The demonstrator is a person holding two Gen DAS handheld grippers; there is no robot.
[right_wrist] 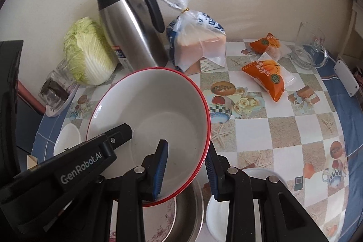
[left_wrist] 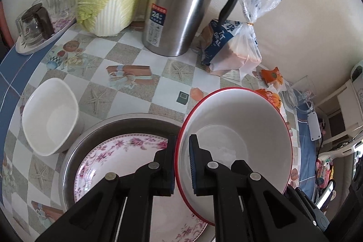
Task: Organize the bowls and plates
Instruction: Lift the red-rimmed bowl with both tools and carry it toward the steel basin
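We've got the red-rimmed white bowl [left_wrist: 236, 140] over the flowered plate [left_wrist: 127, 155], which sits in the steel basin [left_wrist: 95, 130]; the square white dish [left_wrist: 50, 115] sits left, the steel thermos jug [left_wrist: 181, 6] behind.

Right gripper [right_wrist: 187, 170] clamps the red-rimmed bowl [right_wrist: 156, 103] at its rim. Left gripper [right_wrist: 118, 135] grips the opposite rim. Bowl tilted above the steel basin [right_wrist: 192, 208].

Left gripper [left_wrist: 182, 146]: your jaws are pinched nearly together on the rim of the red-rimmed bowl [left_wrist: 238, 126], one finger outside the wall, one inside, pointing steeply down.
Right gripper [right_wrist: 187, 165]: your jaws stand partly apart astride the opposite rim, blue pad [right_wrist: 161, 165] inside; whether both pads press is unclear.
Left gripper in right view: reaches in from lower left.
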